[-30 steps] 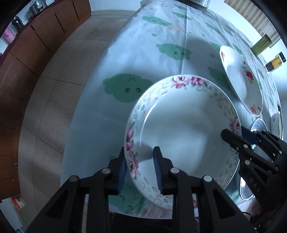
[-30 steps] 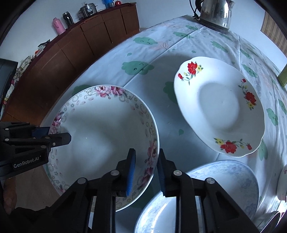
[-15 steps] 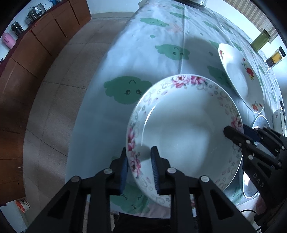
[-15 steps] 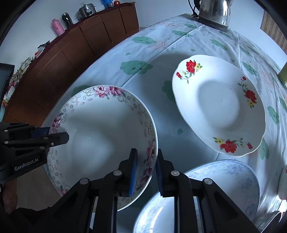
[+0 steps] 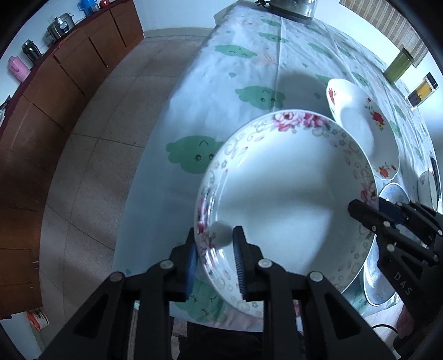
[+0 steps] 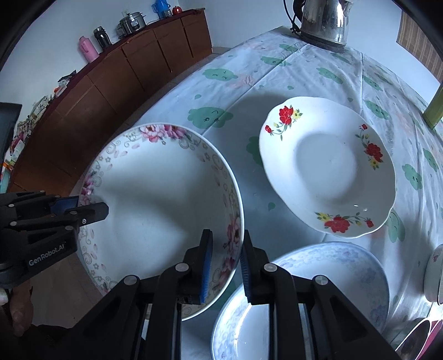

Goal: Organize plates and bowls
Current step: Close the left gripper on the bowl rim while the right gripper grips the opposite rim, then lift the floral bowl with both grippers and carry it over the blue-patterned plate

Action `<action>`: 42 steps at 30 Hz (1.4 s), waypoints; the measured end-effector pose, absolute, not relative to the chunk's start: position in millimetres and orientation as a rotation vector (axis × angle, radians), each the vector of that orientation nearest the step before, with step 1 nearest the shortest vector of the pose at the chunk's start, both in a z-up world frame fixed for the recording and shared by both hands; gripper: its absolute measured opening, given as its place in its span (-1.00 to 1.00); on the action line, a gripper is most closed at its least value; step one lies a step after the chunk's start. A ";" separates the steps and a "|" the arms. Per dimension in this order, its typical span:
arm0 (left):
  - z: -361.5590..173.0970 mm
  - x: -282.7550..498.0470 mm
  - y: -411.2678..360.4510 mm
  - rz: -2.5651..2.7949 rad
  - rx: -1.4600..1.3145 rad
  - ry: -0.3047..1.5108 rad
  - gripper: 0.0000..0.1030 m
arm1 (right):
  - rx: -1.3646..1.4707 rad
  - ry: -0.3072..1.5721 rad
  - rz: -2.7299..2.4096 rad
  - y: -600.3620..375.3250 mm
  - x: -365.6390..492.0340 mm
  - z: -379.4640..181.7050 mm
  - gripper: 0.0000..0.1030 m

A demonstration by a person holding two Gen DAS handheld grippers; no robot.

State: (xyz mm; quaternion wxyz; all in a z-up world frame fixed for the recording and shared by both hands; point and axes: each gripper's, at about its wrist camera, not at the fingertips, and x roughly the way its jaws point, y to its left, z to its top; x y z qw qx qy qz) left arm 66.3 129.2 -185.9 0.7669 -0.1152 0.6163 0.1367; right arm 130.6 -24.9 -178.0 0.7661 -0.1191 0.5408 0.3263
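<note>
A wide white bowl with pink roses on its rim [image 5: 288,205] [image 6: 163,210] hangs above the table, held from both sides. My left gripper [image 5: 214,249] is shut on its left rim, one pad inside and one outside. My right gripper [image 6: 224,254] is shut on the opposite rim and shows in the left wrist view as black fingers [image 5: 368,216] at the right. A white plate with red flowers [image 6: 326,166] [image 5: 362,124] lies on the tablecloth beyond. A pale blue patterned bowl [image 6: 304,299] sits under my right gripper.
The table carries a white cloth with green cloud faces [image 6: 210,116]. A steel kettle [image 6: 324,22] stands at the far end, with jars [image 5: 398,65] at the right edge. Brown cabinets [image 6: 133,72] line the wall across a tiled floor [image 5: 91,155]. Another small dish [image 6: 434,271] sits at far right.
Both grippers have closed a little tighter on the rose bowl's rim. The bowl has risen off the cloth, and the left view shows the table farther below.
</note>
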 end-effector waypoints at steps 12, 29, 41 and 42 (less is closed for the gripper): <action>-168.1 69.5 122.5 0.280 -0.241 1.316 -0.57 | -0.222 1.167 0.696 -39.1 127.0 -157.5 -0.59; -154.8 86.3 73.6 0.197 -0.168 1.301 -0.56 | -0.164 1.155 0.613 -89.0 128.6 -143.6 -0.59; -157.0 95.4 27.7 0.117 -0.105 1.316 -0.57 | -0.130 1.171 0.538 -135.4 128.3 -148.1 -0.59; -157.8 95.8 23.6 0.108 -0.100 1.320 -0.57 | -0.127 1.172 0.534 -138.4 128.6 -148.7 -0.59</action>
